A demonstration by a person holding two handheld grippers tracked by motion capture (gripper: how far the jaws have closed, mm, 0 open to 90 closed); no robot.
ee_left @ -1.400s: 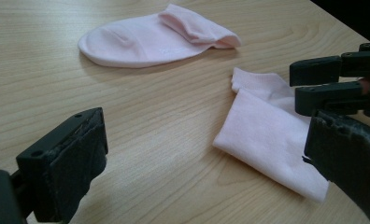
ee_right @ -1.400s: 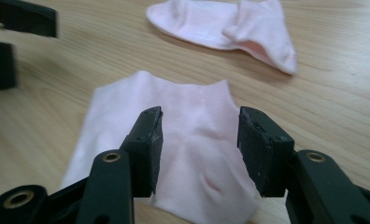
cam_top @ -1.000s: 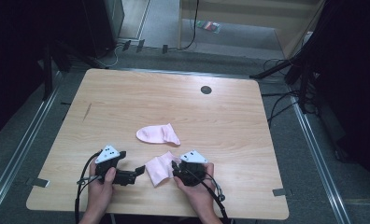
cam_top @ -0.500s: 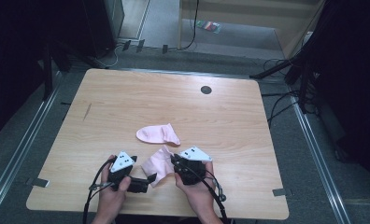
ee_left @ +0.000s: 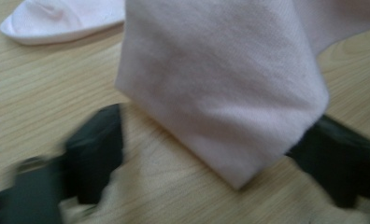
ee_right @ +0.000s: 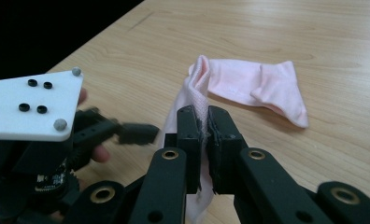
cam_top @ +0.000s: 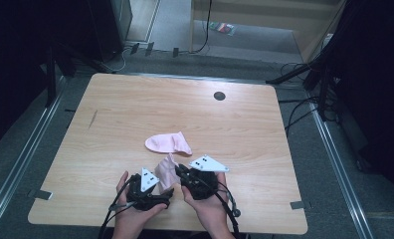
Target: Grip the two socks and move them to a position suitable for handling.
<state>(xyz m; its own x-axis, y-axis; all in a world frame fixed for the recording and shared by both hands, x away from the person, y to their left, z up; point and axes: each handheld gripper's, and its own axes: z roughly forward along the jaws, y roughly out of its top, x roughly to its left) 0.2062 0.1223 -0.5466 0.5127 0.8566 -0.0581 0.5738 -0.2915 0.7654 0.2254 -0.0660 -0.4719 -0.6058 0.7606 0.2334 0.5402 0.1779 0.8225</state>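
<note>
The light wooden table (cam_top: 135,114) stood on grey floor (cam_top: 16,149) among dark surroundings. The right gripper (ee_right: 204,122) had its fingers clamped on a pink sock (ee_right: 195,100), lifted. The left gripper (ee_left: 211,140) had just been closing, its fingers apart around the sock's hanging end. A second sock (cam_top: 168,143) lay just beyond them. No writing was legible.

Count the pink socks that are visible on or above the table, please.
2. One pale pink fabric sock lies flat on the light wooden table. The other pink sock hangs pinched in the right claw, near the left claw. None seems hidden.
</note>
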